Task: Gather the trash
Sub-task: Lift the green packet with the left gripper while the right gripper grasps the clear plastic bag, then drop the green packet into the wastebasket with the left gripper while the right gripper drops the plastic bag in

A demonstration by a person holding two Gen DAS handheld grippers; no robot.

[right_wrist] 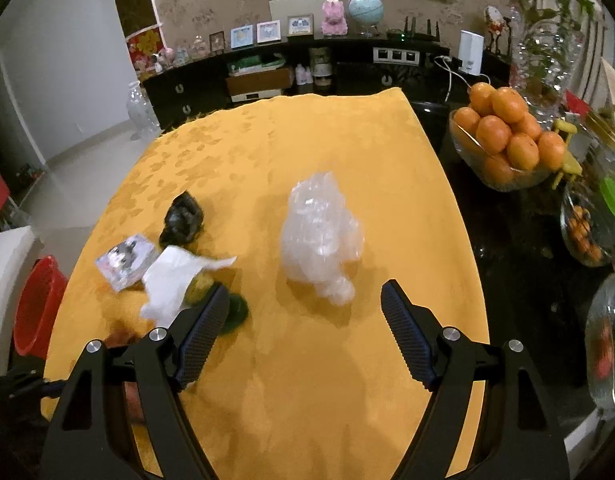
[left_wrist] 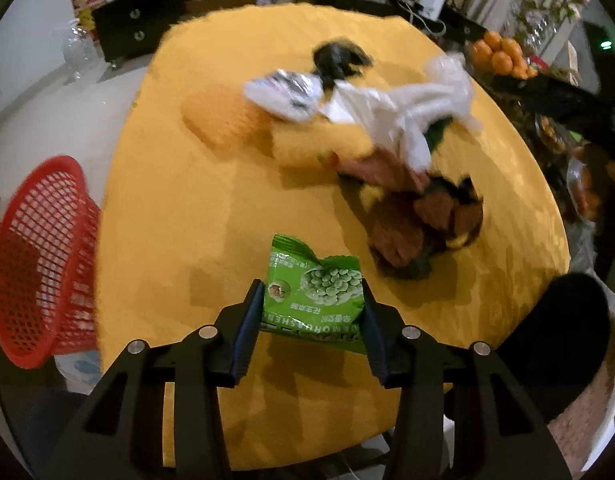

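A: Left wrist view?
B: Left hand-held gripper [left_wrist: 313, 300] clamped on green snack packet [left_wrist: 315, 294], held above yellow surface [left_wrist: 187, 220]. Red basket [left_wrist: 43, 256] off the surface's left edge. Blurred litter pile beyond.

A: Right wrist view?
B: Right hand-held gripper [right_wrist: 305, 312] spread wide, holding nothing. Crumpled clear plastic [right_wrist: 321, 236] on the surface just ahead. White tissue [right_wrist: 171, 284] near its left finger.

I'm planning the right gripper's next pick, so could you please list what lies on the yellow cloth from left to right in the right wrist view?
Silvery square packet → white crumpled tissue → clear plastic bag. The dark wrapper above the first two overlaps them, so I leave it out.
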